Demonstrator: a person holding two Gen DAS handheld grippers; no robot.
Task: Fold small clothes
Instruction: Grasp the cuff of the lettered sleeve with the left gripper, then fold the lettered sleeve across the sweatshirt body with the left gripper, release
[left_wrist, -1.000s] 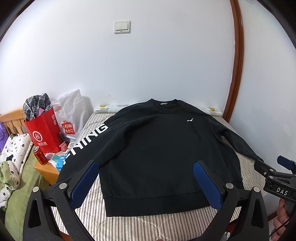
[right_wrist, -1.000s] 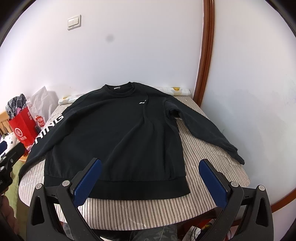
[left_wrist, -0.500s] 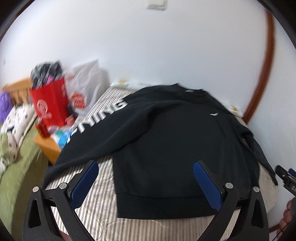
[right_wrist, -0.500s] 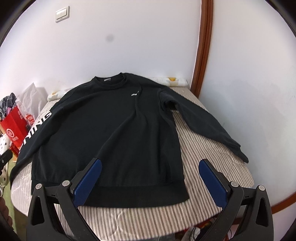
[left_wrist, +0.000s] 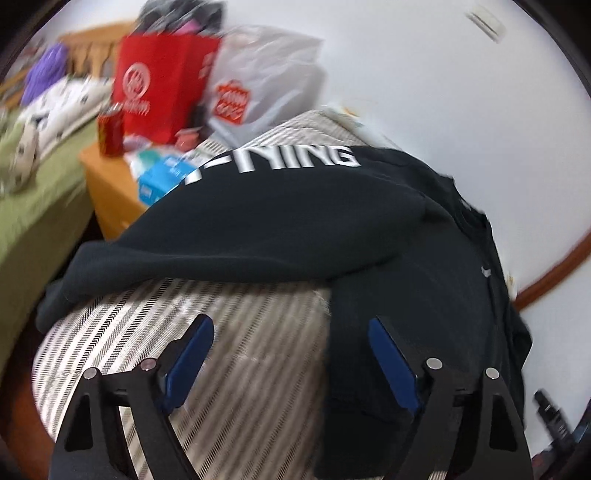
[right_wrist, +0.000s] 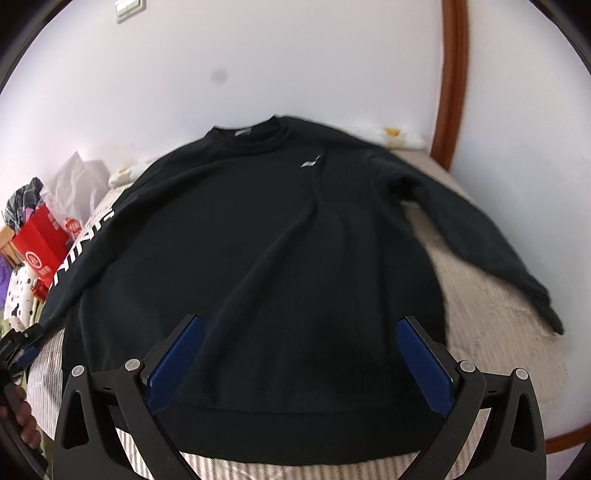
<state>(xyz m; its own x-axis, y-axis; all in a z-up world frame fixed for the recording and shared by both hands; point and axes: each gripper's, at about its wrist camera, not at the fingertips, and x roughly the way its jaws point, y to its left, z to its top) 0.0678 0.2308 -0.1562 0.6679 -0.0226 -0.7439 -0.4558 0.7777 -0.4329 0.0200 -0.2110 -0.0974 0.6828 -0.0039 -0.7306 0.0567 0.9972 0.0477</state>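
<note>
A black sweatshirt (right_wrist: 258, 240) lies flat, front up, on the striped bed (right_wrist: 480, 314), both sleeves spread out. Its left sleeve (left_wrist: 295, 221) carries white lettering. My left gripper (left_wrist: 290, 325) hangs low over the bed, and the sweatshirt's left side edge (left_wrist: 332, 332) lies between its jaws. The jaws are closing, and the blue pads (left_wrist: 192, 354) stand clear of the cloth. My right gripper (right_wrist: 299, 321) hovers wide open over the lower body, just above the hem (right_wrist: 295, 432), with nothing pinched.
Left of the bed, a wooden bedside table (left_wrist: 107, 184) holds a red paper bag (left_wrist: 162, 85), a white plastic bag (left_wrist: 266, 85), a red can (left_wrist: 110, 129) and small boxes. A green cover (left_wrist: 29, 206) lies further left. A brown door frame (right_wrist: 452, 85) stands at the back right.
My left gripper has dropped, rolled and swung left to the sweatshirt's side edge, and its jaws have narrowed. My right gripper has come down closer over the hem, still open.
</note>
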